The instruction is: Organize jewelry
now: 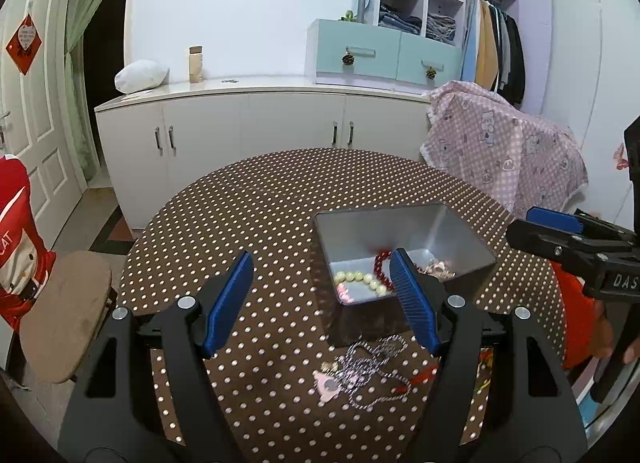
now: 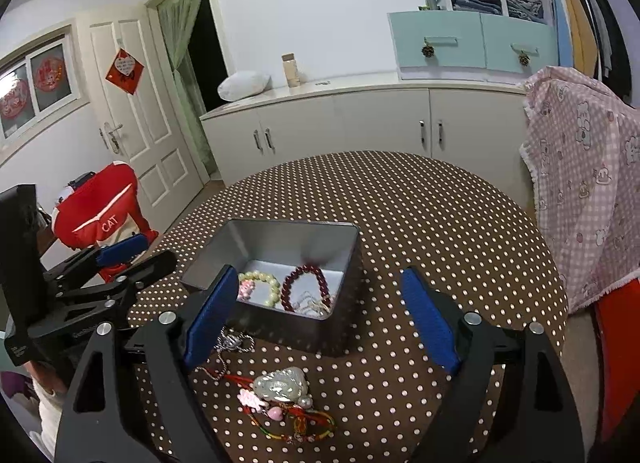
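Mid-task, between picks: both grippers empty and hovering on the near side of the tin [image 2: 344, 263], which sits on the dotted table [image 2: 440, 223]. Left gripper [image 1: 320, 299] jaws spread wide, nothing between the pads; right gripper [image 2: 320, 319] likewise spread, nothing pinched. Already in the tin: cream bead bracelet [image 2: 262, 283], dark red bead bracelet [image 2: 304, 283], and some pale shell-like pieces [image 2: 316, 305] in the near right corner, too small to say what exactly. Still loose on the table, just in front of the tin: silver ball chain [image 1: 376, 367] with a pink charm [image 1: 326, 387], and in the right view a pearly carved pendant [image 2: 282, 383] on red cord [image 2: 304, 421] with small pink bits beside it. So the tin is partly filled and the pile isn't cleared. Next pick is probably the chain for the left gripper, since it lies right below its jaws, or the pendant for the right. Either needs a dip down to the cloth, pads straddling a bunched part, then a close. Chain is thin and slack, so likely to slip or trail; lift clear of the tin rim before letting go.
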`<act>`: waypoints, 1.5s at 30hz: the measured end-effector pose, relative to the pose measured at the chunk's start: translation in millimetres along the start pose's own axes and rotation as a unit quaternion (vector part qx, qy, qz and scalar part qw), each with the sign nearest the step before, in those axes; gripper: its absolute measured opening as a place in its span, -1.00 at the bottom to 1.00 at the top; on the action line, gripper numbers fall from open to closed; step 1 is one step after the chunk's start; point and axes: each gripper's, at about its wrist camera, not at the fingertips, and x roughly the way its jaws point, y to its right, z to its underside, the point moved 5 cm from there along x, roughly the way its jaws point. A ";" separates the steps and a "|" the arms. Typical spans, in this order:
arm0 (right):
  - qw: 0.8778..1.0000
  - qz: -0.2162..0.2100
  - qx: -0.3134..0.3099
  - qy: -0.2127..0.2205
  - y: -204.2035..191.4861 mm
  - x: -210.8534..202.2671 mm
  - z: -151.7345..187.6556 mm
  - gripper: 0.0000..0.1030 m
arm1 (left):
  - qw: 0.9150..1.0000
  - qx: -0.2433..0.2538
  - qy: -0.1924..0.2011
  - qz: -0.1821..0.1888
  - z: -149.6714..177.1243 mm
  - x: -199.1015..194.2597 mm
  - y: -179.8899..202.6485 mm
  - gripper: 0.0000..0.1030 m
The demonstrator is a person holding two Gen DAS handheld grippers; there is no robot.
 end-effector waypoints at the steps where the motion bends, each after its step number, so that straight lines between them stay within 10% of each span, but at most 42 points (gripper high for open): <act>1: 1.000 0.001 0.002 -0.003 1.2 0.7 2.3 0.58 | 1.000 0.000 -0.002 -0.001 2.7 -0.5 -1.4 0.37; 23: 0.997 0.013 -0.012 -0.080 -9.4 22.7 59.1 0.61 | 0.996 0.011 -0.083 0.016 73.2 11.1 -17.5 0.35; 31: 0.996 0.016 -0.021 -0.088 -15.8 24.0 63.8 0.61 | 0.995 0.016 -0.091 0.037 76.0 19.5 -11.9 -0.30; 45: 0.995 0.009 -0.034 -0.093 -25.4 26.2 69.4 0.61 | 0.996 0.032 -0.061 0.048 75.0 26.4 -8.8 -0.79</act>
